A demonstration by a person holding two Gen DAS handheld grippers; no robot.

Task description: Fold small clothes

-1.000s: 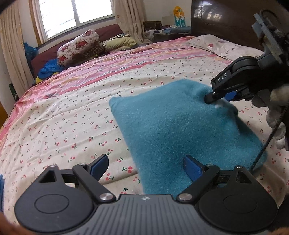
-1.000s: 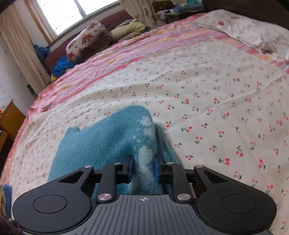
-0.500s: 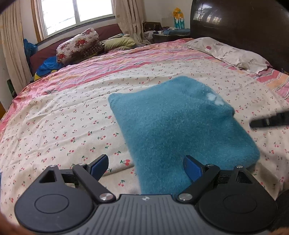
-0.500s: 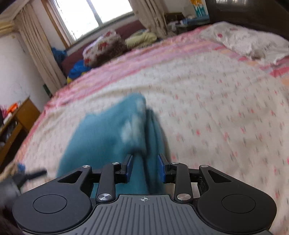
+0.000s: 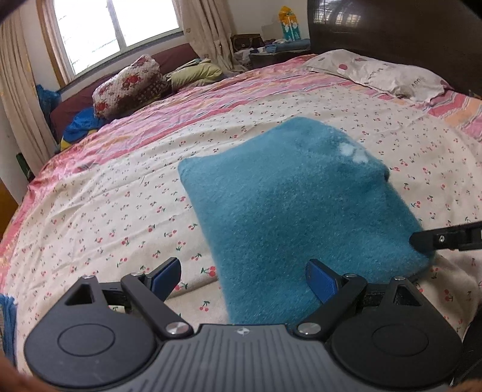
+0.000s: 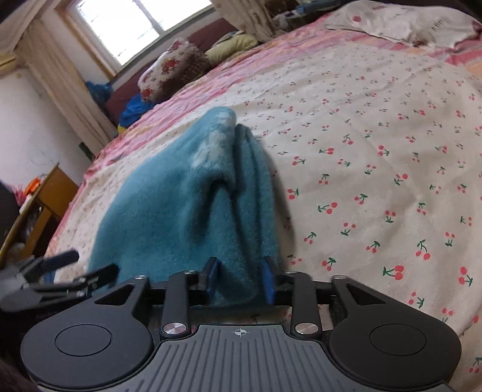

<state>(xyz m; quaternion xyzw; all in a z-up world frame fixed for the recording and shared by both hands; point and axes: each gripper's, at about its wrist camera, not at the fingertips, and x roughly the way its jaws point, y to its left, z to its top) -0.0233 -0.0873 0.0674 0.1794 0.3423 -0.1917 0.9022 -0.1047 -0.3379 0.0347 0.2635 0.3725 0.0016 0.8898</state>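
Observation:
A folded teal fleece garment [image 5: 295, 205] lies on the cherry-print bedsheet [image 5: 126, 211]. My left gripper [image 5: 244, 279] is open, with the garment's near edge just past its fingers. In the right wrist view the garment [image 6: 180, 205] shows its stacked folded edges. My right gripper [image 6: 239, 282] has its jaws partly apart around the garment's near right corner, with cloth between the pads. One right finger [image 5: 436, 239] shows at the garment's right edge in the left wrist view. The left gripper's fingers [image 6: 69, 276] show at the far left of the right wrist view.
A pillow [image 5: 385, 72] lies at the bed's head by the dark headboard [image 5: 391, 27]. A floral bundle [image 5: 126, 87] and green cushion [image 5: 195, 72] sit under the window. A wooden cabinet [image 6: 45, 205] stands left of the bed.
My right gripper left the garment's far corner, moved down to its near right corner, and its jaws have widened. The left gripper stays open in place.

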